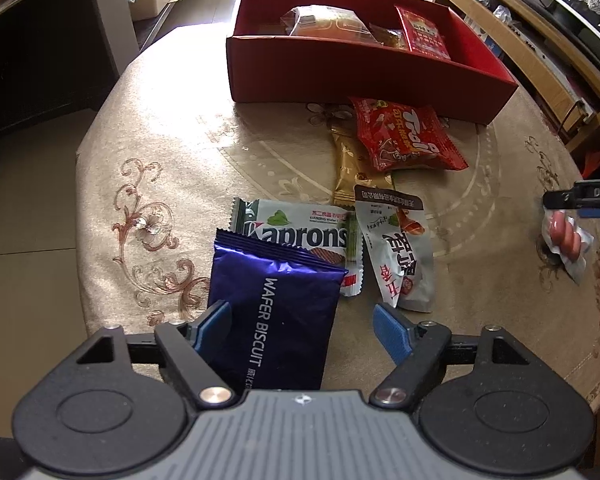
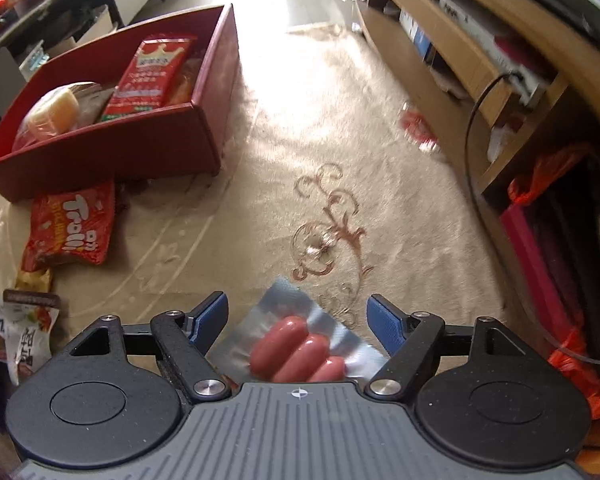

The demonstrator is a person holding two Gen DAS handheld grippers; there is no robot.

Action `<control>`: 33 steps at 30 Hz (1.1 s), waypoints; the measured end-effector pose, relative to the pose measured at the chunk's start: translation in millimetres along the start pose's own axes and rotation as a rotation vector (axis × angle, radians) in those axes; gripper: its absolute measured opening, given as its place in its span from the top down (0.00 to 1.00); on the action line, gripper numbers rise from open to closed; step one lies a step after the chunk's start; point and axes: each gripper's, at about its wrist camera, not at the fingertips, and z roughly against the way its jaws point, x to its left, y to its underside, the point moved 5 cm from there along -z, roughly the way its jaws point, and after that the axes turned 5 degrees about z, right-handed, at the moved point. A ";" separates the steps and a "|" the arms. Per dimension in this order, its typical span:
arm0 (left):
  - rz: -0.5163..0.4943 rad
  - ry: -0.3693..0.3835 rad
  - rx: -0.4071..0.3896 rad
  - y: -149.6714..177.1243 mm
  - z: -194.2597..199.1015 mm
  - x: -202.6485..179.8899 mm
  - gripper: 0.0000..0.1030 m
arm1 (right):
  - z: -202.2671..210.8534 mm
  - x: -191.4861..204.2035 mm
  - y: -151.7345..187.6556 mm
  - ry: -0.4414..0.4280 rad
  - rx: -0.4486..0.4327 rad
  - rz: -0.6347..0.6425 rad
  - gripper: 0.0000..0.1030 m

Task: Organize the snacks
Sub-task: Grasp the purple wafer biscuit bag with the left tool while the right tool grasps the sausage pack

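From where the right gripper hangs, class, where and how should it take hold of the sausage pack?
Grip the sausage pack across its plump middle, coming straight down. It lies flat on the tablecloth between the open right gripper; its thin foil edges would likely slip.

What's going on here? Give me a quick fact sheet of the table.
Table: beige patterned cloth
Red box: holds some snacks already
Left claw: open around blue wafer biscuit pack
Right claw: open around sausage pack
Loose snacks: Trolli bag, gold bar, Kaprons wafer, grey pouch
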 end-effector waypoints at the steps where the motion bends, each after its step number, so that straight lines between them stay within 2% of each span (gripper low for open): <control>1: 0.000 -0.002 -0.001 0.3 -0.3 -0.1 0.27 | -3.0 1.4 2.0 -0.004 0.014 0.007 0.21; 4: 0.011 0.003 0.000 0.3 0.8 1.4 0.26 | -6.5 6.8 10.2 0.007 0.039 0.042 0.20; 7: 0.037 0.011 0.001 0.1 2.5 5.6 0.26 | -2.3 13.4 18.1 -0.026 0.063 0.036 0.18; 14: 0.080 0.030 -0.005 3.7 10.8 12.7 0.26 | 8.0 52.0 41.5 -0.061 0.128 0.099 0.18; 21: 0.098 0.000 0.007 6.0 5.3 22.9 0.26 | 22.4 69.1 68.6 -0.093 0.165 0.104 0.17; 27: 0.063 -0.042 0.027 11.0 -6.6 19.9 0.26 | 28.8 68.8 77.5 -0.116 0.167 0.125 0.16; 33: 0.067 -0.060 0.034 11.1 -13.6 19.9 0.27 | 20.4 77.3 74.4 -0.068 0.173 0.204 0.16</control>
